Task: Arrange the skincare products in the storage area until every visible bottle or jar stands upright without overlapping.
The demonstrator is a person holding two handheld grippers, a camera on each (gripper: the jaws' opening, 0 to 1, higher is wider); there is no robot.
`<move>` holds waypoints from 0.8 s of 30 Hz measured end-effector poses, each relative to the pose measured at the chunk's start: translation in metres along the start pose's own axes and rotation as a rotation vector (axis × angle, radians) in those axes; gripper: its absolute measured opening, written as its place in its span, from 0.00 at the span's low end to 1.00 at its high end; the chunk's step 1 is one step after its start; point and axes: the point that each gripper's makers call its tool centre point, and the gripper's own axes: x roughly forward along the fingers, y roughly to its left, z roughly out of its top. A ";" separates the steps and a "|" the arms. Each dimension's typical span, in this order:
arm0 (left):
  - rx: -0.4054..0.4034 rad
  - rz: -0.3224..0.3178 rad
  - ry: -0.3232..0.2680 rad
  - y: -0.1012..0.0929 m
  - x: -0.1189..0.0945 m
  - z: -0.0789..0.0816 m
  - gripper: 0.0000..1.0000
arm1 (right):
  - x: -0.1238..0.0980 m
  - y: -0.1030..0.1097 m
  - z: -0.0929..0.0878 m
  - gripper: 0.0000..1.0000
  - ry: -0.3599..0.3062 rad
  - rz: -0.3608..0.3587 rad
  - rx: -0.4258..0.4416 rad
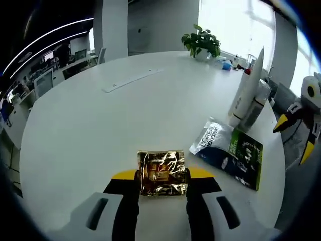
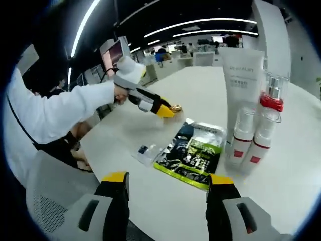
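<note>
The left gripper (image 1: 163, 187) pinches a gold foil sachet (image 1: 162, 172) above the white tabletop (image 1: 100, 130) — the right gripper (image 2: 168, 193) hangs wide, holding nothing. A L'Oréal sachet (image 2: 193, 153) lies flat beside the upright white tube (image 2: 242, 88) and pump bottles (image 2: 253, 143) near the tabletop's edge.

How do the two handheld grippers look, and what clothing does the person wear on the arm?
The left gripper has pale grey bodies with dark slots, black jaws and yellow tips. The right gripper is built the same: grey shells, black jaws, yellow caps. Seen from the right gripper view, the left one has a white-grey handle. The person's sleeve is white and long, over a dark strap.
</note>
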 end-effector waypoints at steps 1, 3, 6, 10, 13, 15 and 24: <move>-0.003 0.000 -0.001 -0.002 -0.003 -0.003 0.30 | 0.004 0.005 0.005 0.49 -0.011 0.022 -0.003; -0.005 0.000 -0.004 -0.002 -0.008 -0.008 0.30 | 0.010 0.009 0.008 0.51 -0.001 0.040 -0.008; -0.013 -0.002 -0.011 -0.008 -0.015 -0.012 0.30 | 0.022 0.006 0.014 0.46 -0.002 0.042 -0.026; -0.027 -0.008 -0.030 -0.019 -0.024 -0.016 0.30 | 0.035 0.002 0.024 0.44 -0.006 0.044 -0.009; -0.035 -0.020 -0.044 -0.026 -0.029 -0.018 0.30 | 0.042 -0.002 0.031 0.44 -0.027 0.022 -0.015; -0.031 -0.026 -0.050 -0.027 -0.032 -0.021 0.30 | 0.049 -0.003 0.035 0.41 -0.026 0.020 -0.008; -0.009 -0.056 -0.077 -0.037 -0.043 -0.030 0.30 | 0.071 0.008 0.053 0.38 -0.063 0.061 0.113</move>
